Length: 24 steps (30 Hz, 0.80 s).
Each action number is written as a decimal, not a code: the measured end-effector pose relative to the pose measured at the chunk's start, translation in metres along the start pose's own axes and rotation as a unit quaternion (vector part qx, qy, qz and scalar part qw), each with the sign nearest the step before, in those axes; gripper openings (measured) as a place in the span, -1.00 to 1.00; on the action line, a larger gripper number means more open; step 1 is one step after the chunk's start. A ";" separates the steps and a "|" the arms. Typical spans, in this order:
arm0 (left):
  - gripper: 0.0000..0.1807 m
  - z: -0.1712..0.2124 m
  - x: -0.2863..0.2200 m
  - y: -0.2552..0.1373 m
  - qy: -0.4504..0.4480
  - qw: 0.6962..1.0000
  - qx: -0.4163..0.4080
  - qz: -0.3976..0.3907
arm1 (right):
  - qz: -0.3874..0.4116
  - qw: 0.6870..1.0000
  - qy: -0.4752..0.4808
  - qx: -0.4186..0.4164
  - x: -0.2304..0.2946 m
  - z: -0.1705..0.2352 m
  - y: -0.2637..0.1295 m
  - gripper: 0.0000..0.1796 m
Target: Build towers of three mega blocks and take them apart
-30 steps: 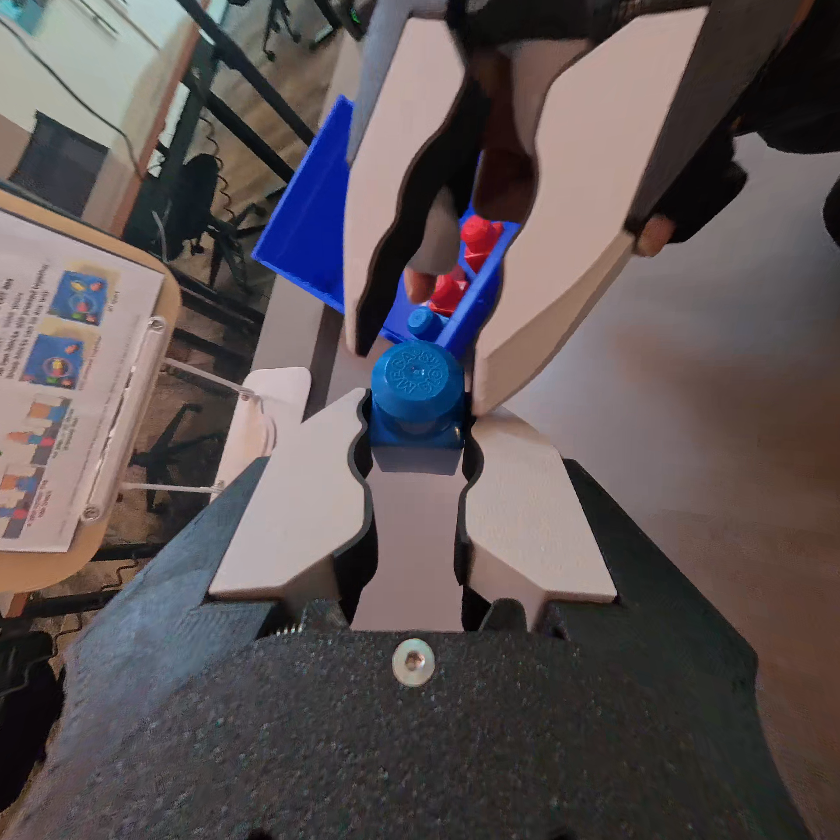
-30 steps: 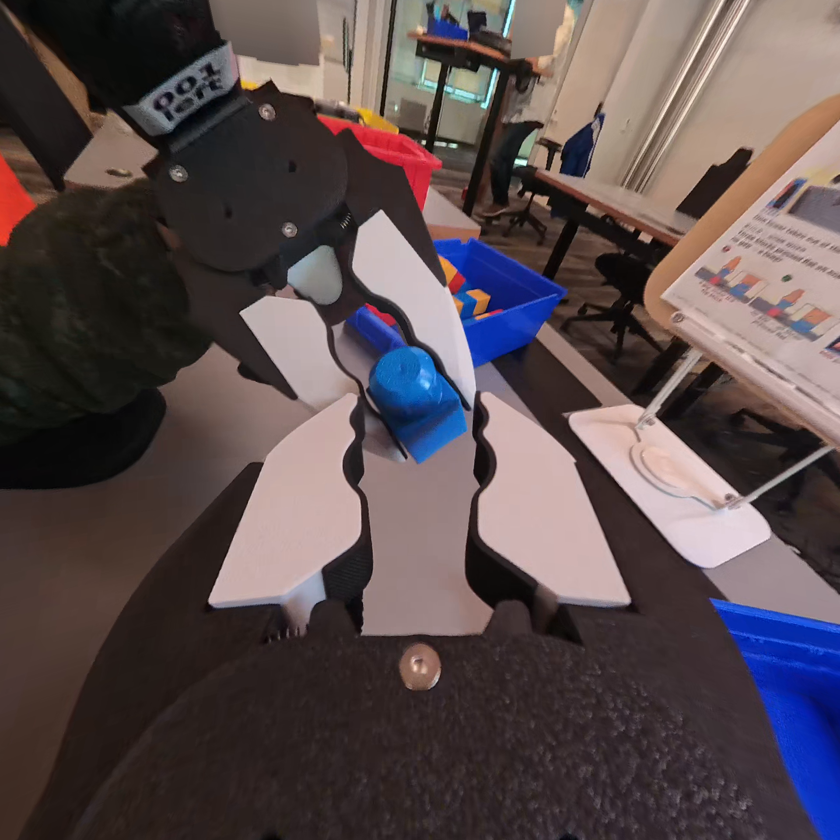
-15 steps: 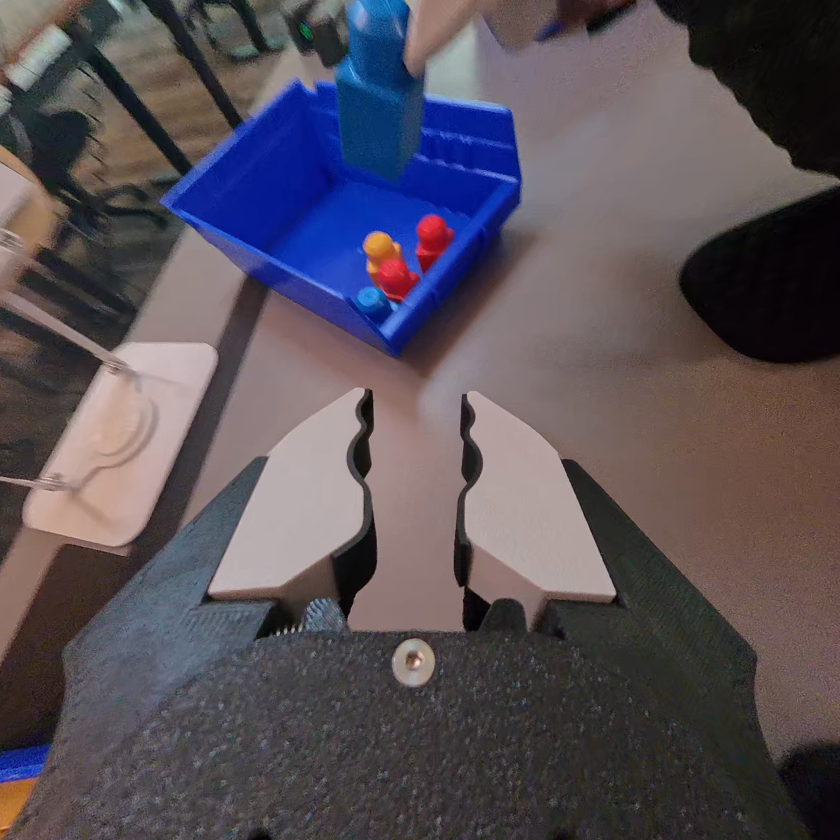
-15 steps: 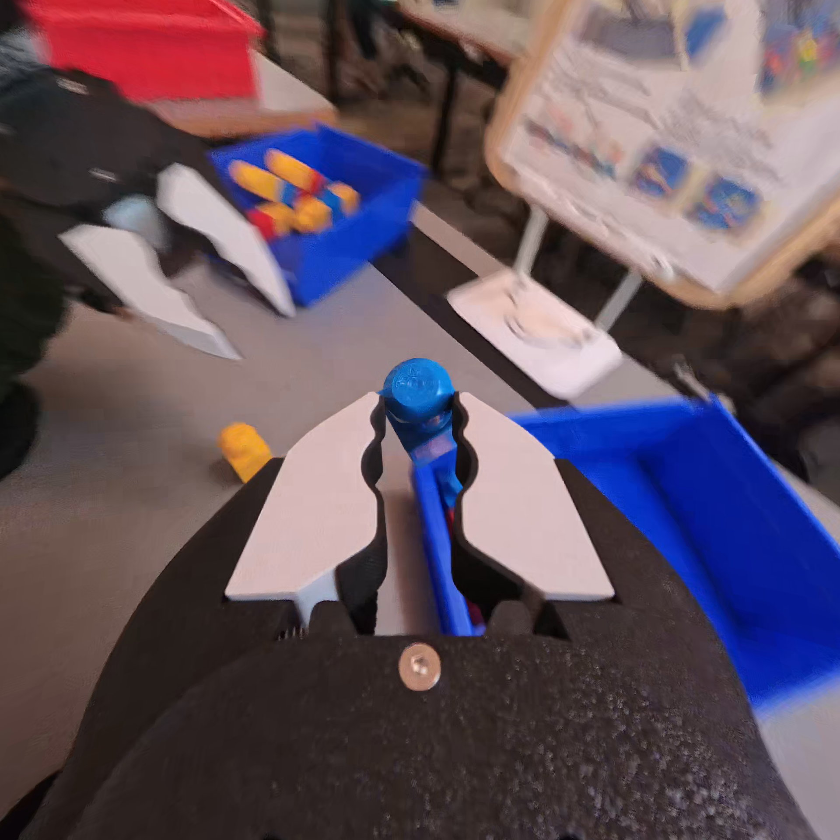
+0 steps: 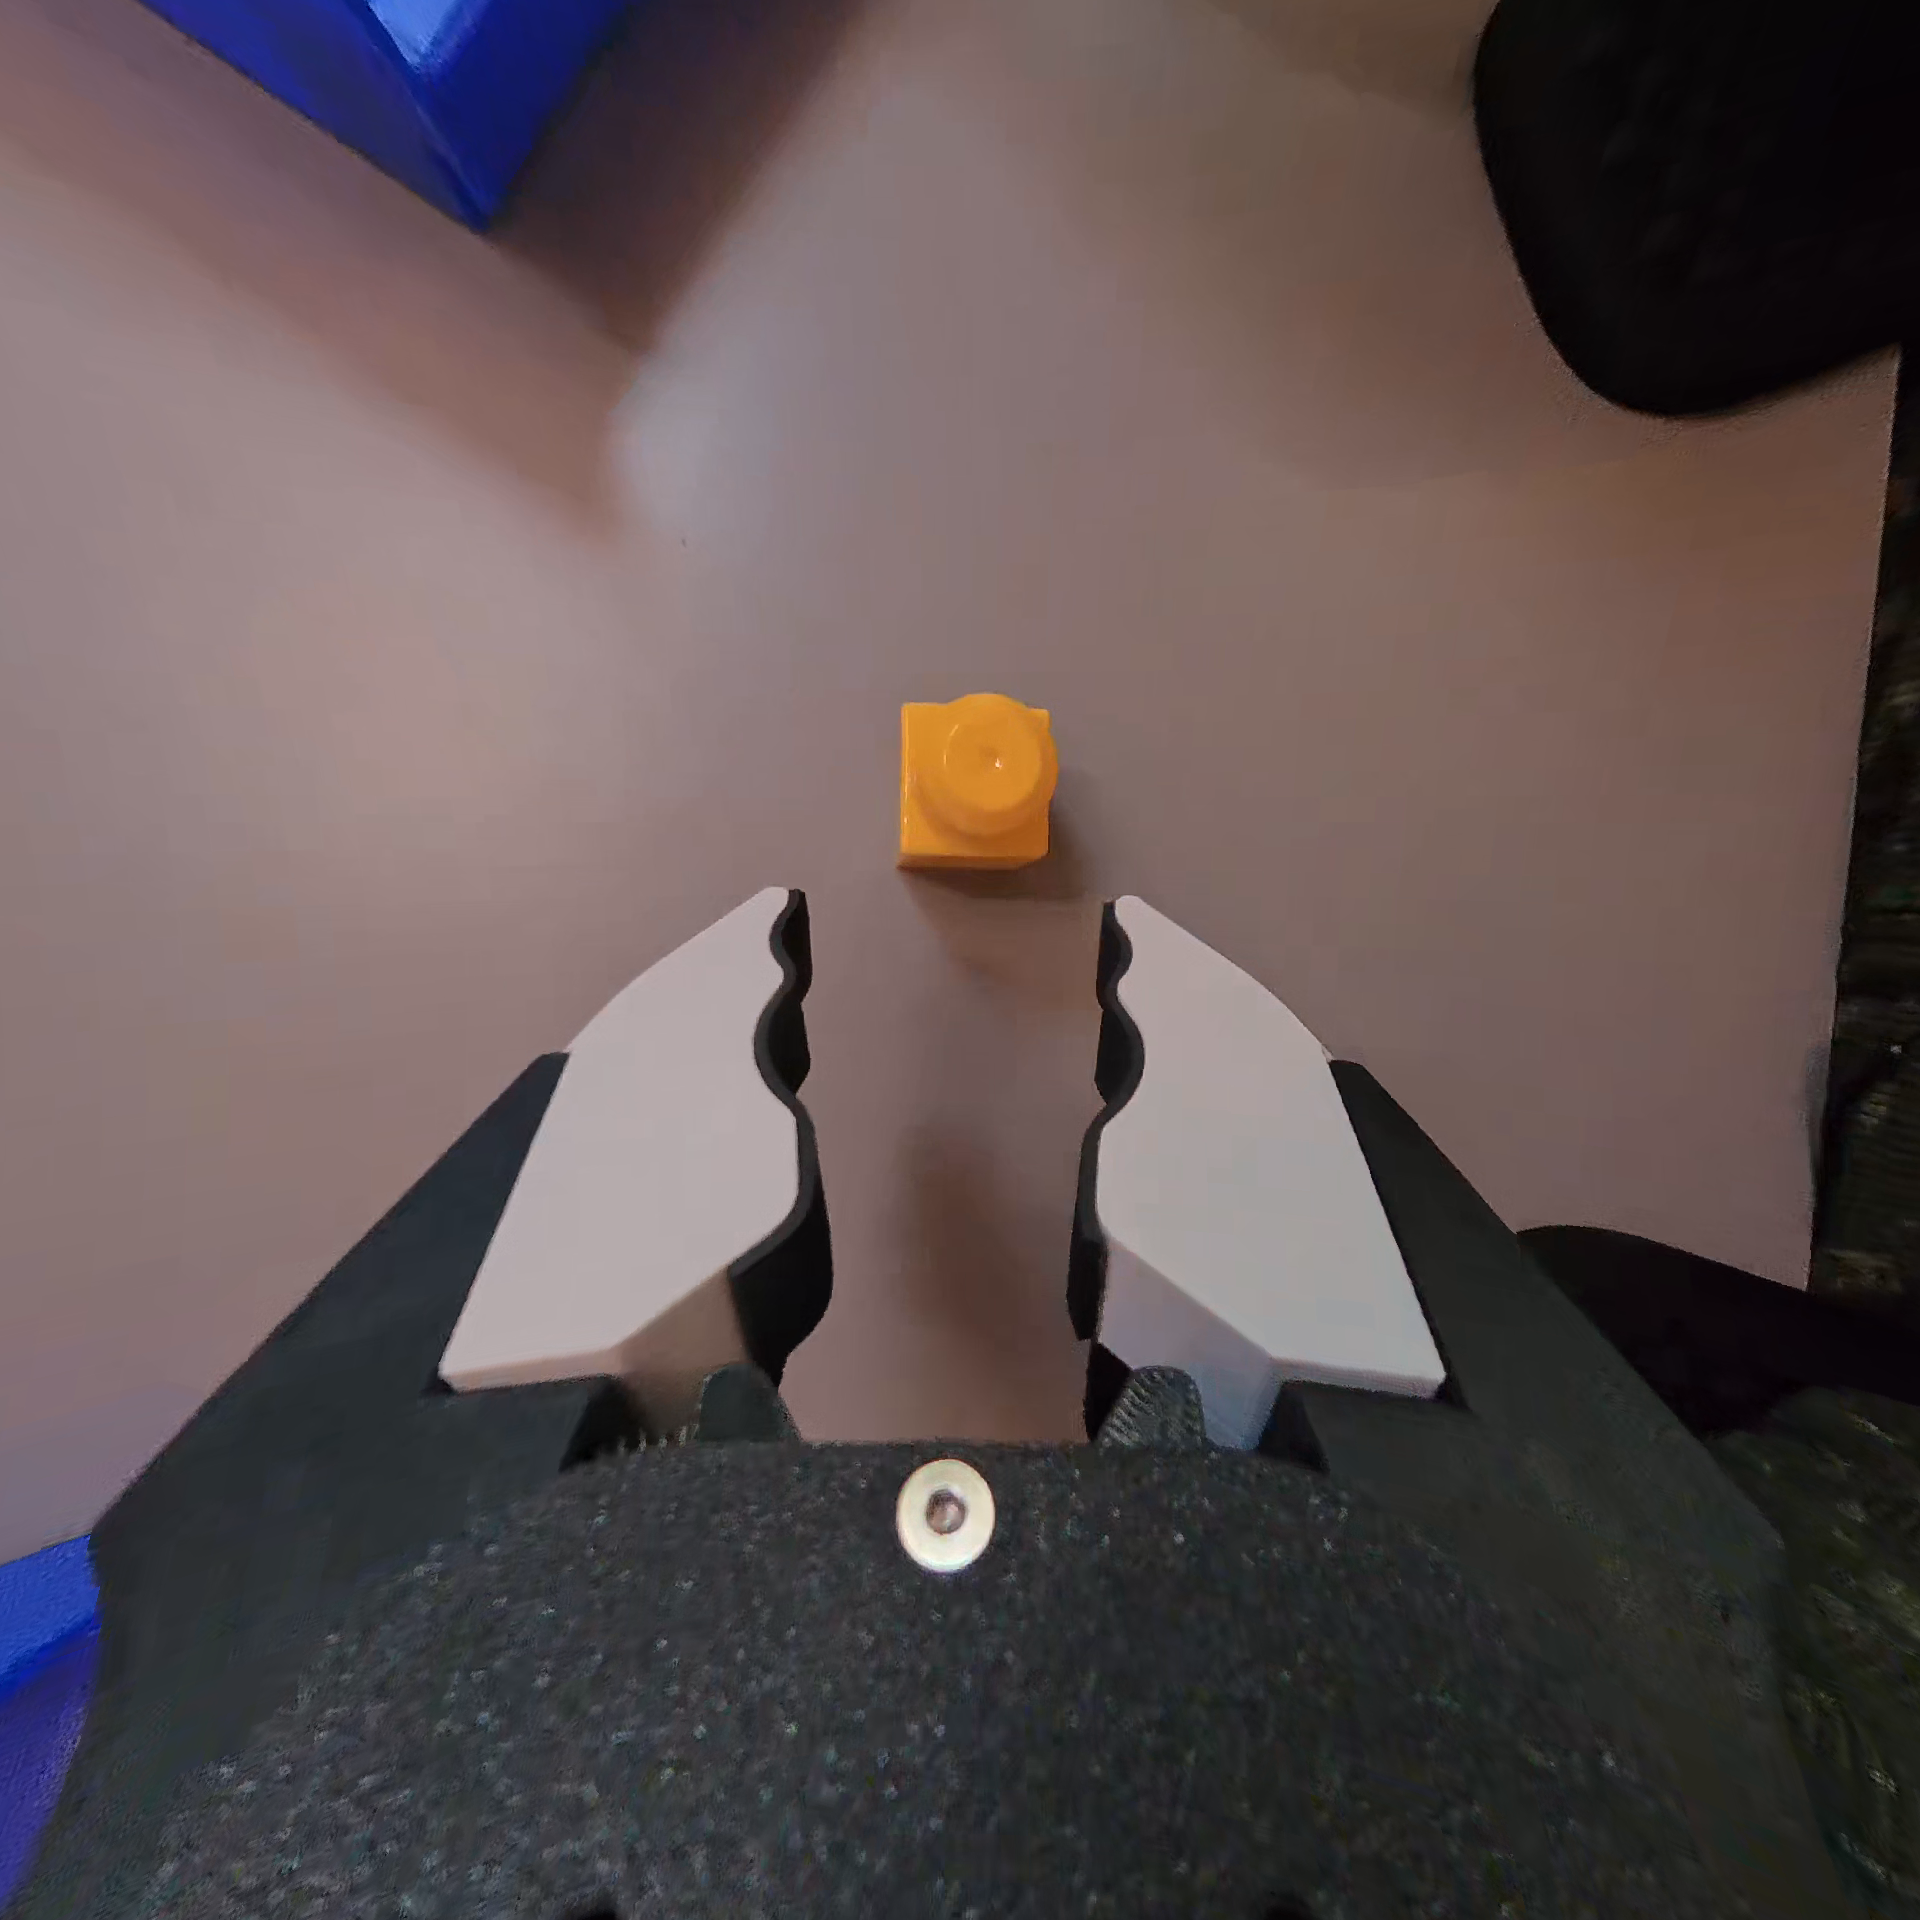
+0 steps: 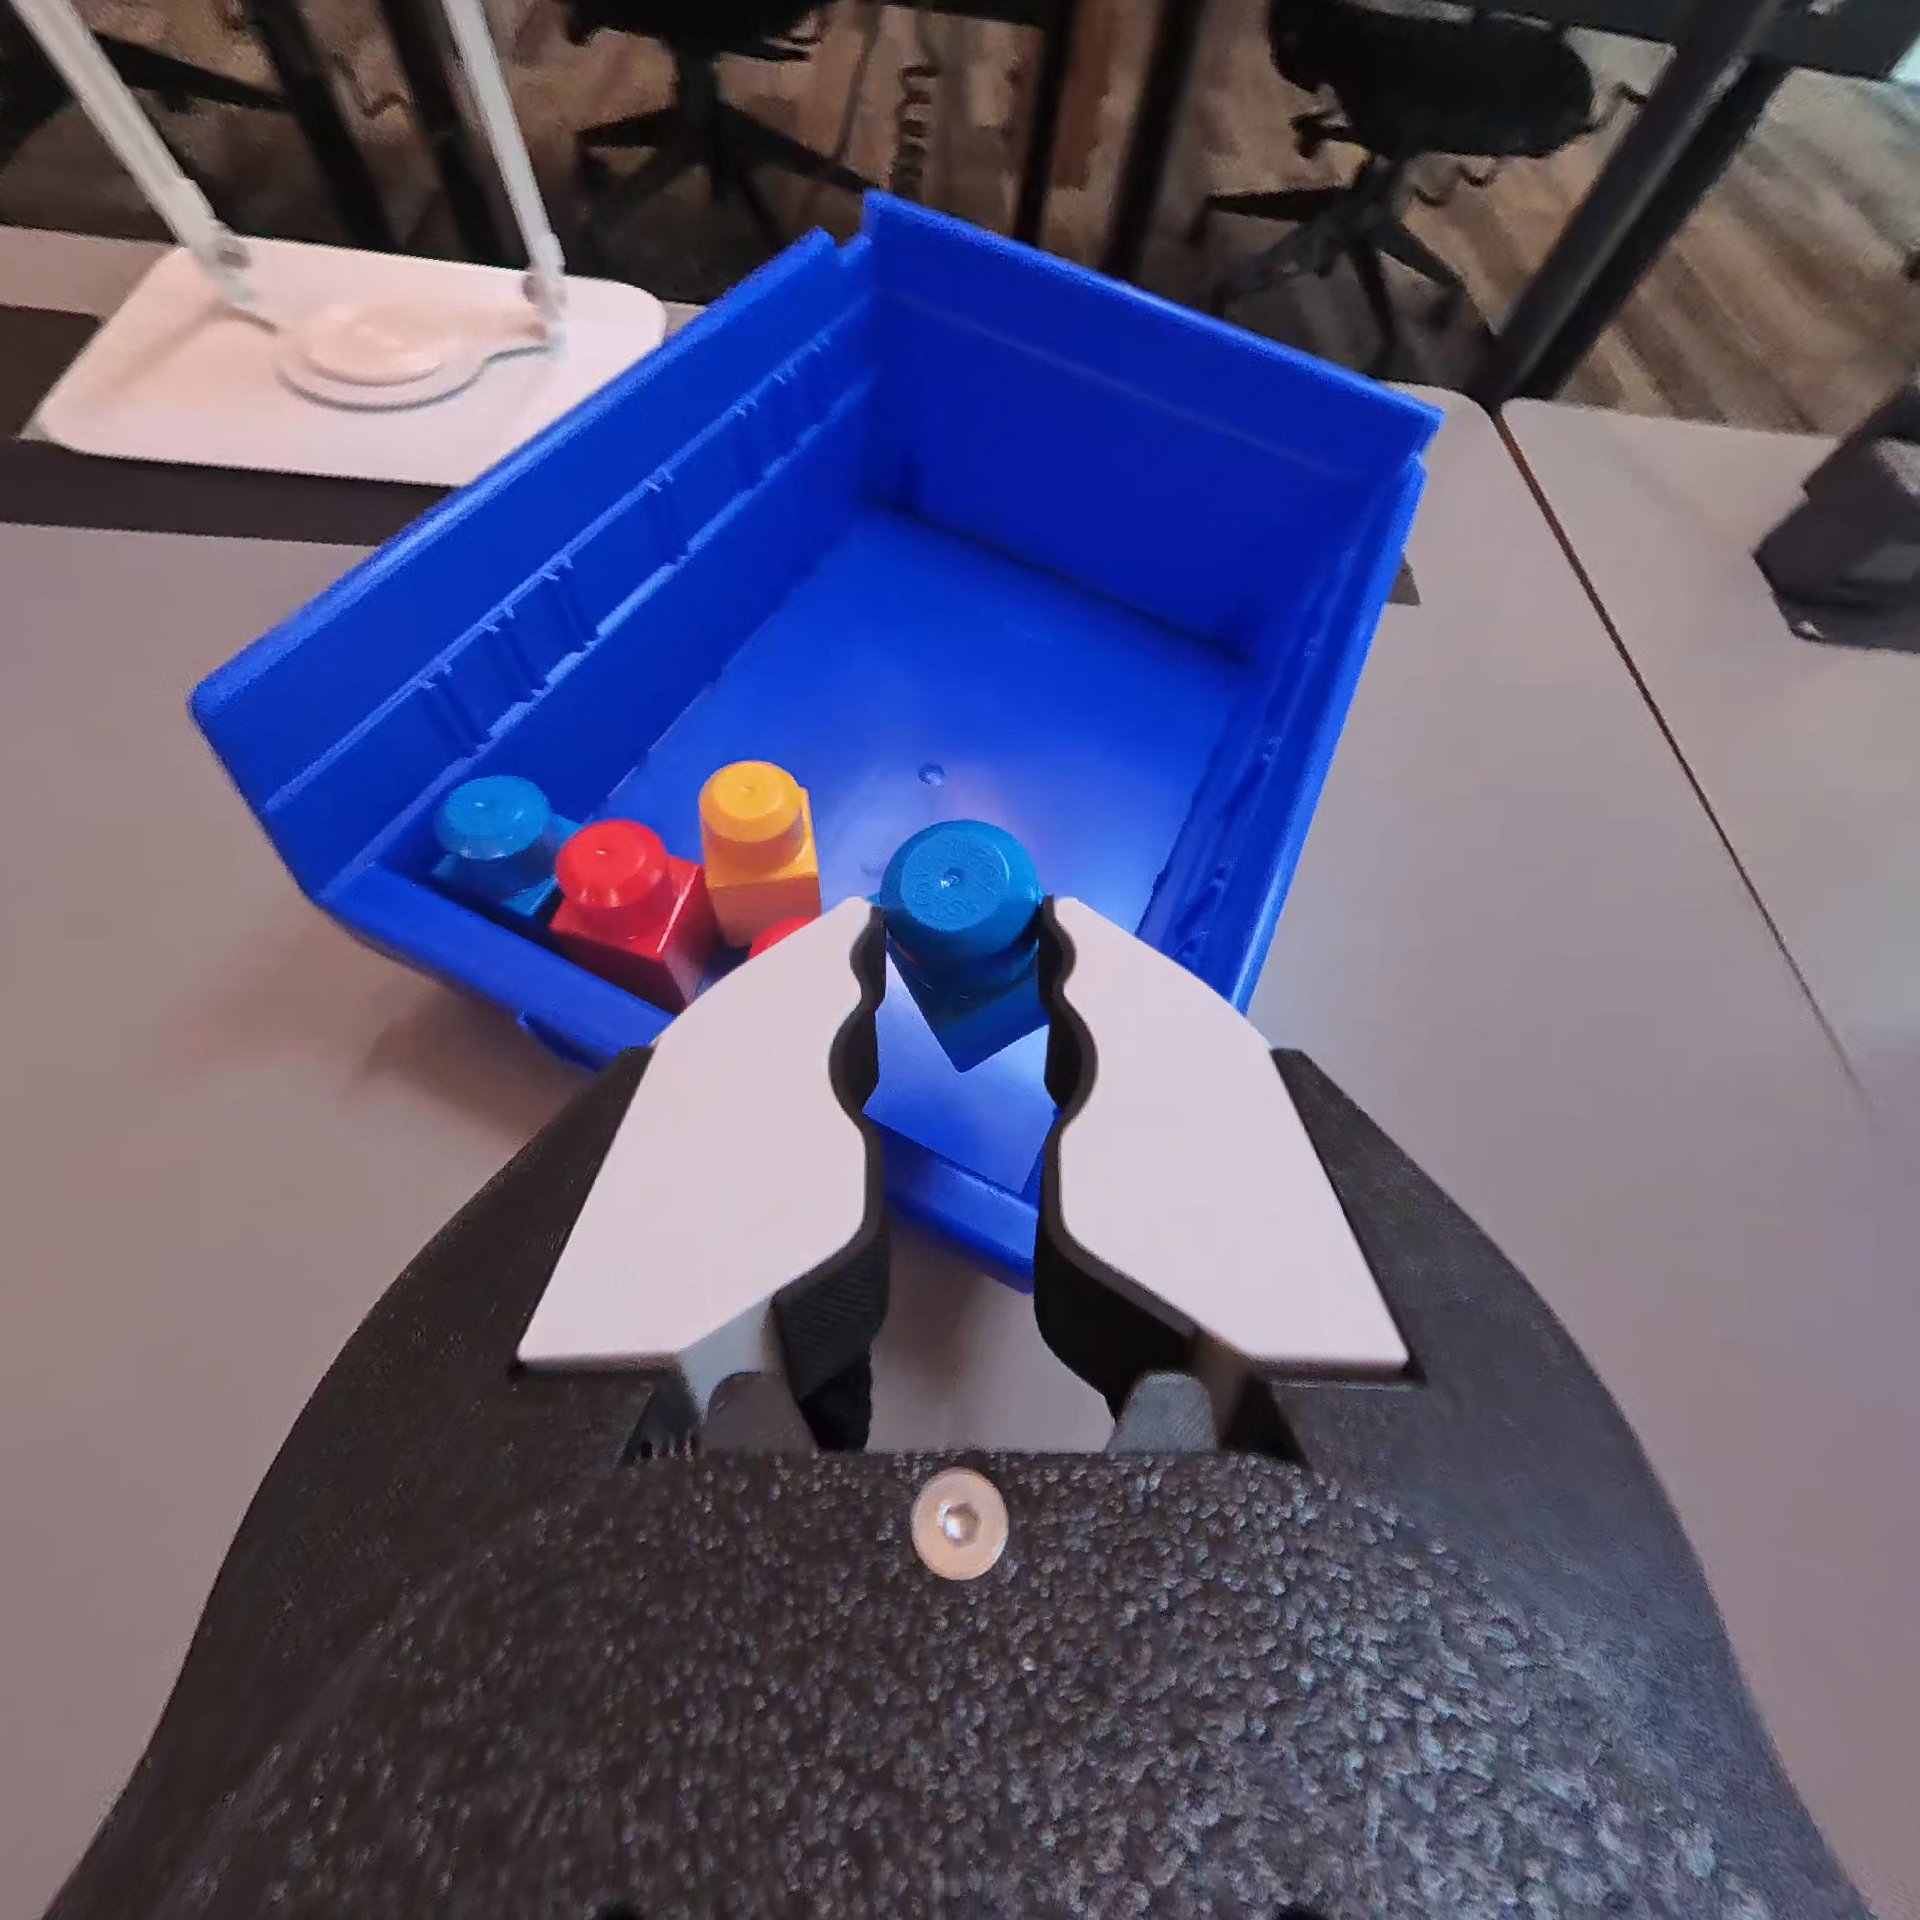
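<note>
Light, hard plastic blocks, best pinched across their flat sides.

Our left hand-held gripper point(image 5: 951, 914) hangs spread over the orange block point(image 5: 975, 798) on the counter point(image 5: 416, 644); our right hand-held gripper point(image 6: 961, 920) pinches a blue block point(image 6: 964, 940) above the blue bin point(image 6: 1091, 416).

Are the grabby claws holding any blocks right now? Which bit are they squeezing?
The right gripper pinches a blue plastic mega block by its sides, below the round stud, over the blue plastic bin. The left gripper is open, holding nothing, above an orange plastic block.

Office-like workroom: grey tables point(image 6: 1558, 831), swivel chairs point(image 6: 1423, 94), wood-look floor, blue parts bin point(image 6: 1039, 343).
</note>
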<state>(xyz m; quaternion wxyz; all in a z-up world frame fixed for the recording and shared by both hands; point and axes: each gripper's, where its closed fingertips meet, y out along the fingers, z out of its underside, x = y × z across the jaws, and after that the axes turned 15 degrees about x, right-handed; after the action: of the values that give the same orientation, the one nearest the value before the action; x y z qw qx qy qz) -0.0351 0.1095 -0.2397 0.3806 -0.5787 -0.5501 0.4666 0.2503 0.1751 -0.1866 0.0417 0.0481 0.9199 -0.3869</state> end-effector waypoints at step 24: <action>-0.60 -0.010 0.001 0.049 0.058 0.996 0.060 -0.021 | -0.052 0.998 -0.042 0.002 0.047 0.004 -0.003 -0.54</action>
<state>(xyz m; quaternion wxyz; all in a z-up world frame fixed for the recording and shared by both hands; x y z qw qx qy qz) -0.0113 0.1061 -0.2839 0.4555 -0.5691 -0.5103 0.4563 0.2034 0.1730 -0.1926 0.0604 -0.0162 0.9179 -0.3920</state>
